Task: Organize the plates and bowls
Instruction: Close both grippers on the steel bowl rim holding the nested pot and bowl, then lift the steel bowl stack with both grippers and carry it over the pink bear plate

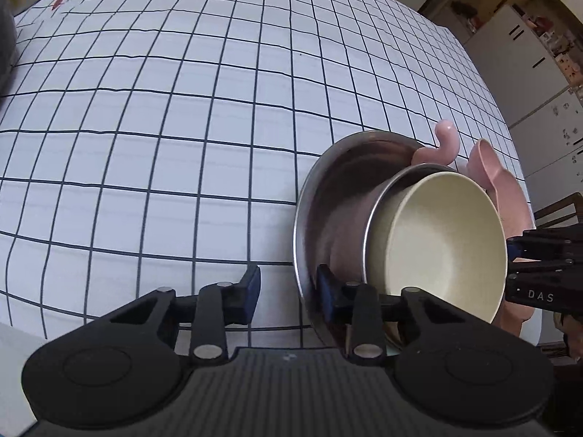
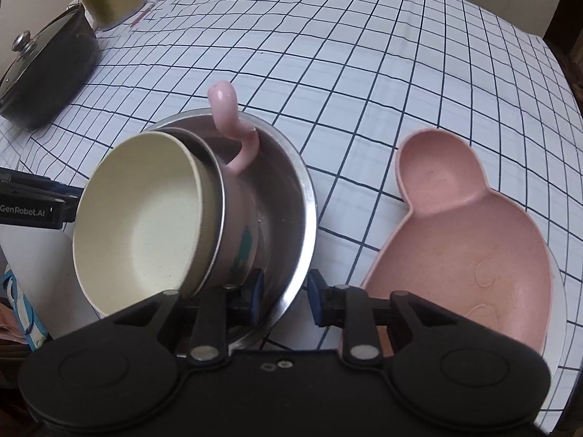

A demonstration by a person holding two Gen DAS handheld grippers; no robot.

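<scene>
"DAS" is read on the right hand-held gripper [image 1: 510,262] at right of frame, "GenRobot.AI" on the left hand-held gripper [image 2: 78,200], both spread astride the steel bowl [image 2: 288,189] rim, wherein a cream bowl [image 2: 142,218] is nested, tilted, at centre.

White lettering "DAS" is printed on the black body of the right gripper [image 1: 539,280], seen at the right edge of the left wrist view. White lettering "GenRobot.AI" is printed on the black body of the left gripper [image 2: 32,200], seen at the left edge of the right wrist view.
</scene>
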